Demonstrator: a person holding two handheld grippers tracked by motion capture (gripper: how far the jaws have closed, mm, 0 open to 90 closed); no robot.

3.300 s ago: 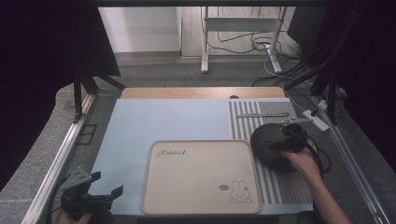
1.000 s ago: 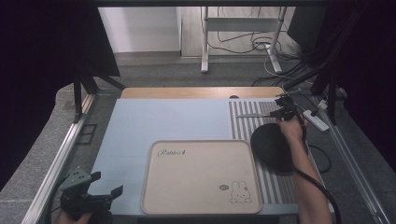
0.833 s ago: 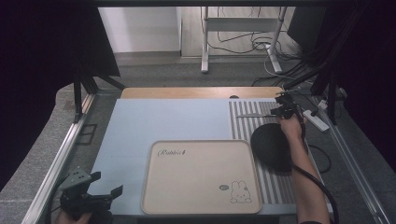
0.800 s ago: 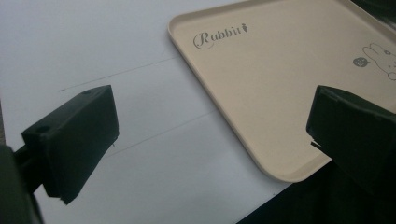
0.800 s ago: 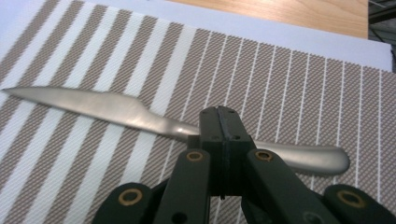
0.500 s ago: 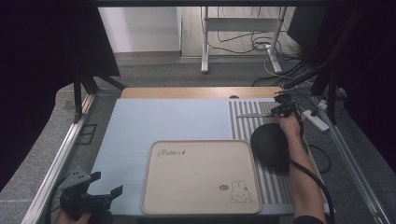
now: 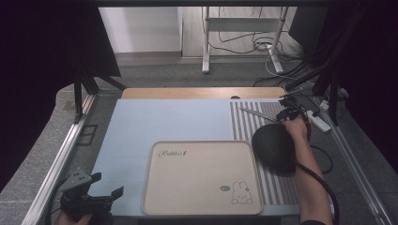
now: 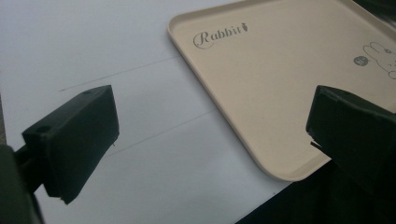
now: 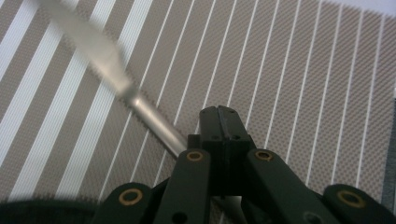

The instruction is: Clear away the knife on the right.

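Right gripper view: the right tool (image 9: 223,122) has its jaws closed on a metal knife (image 9: 100,54), blade slanting away over the striped mat (image 9: 299,70). The left tool (image 8: 212,135) gapes wide, holding nothing, the tray (image 8: 280,79) just ahead on the table (image 8: 93,42).

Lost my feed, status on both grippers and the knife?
Left gripper open, idle near beige tray. Right gripper shut on the knife over striped mat. Black bowl beside it.
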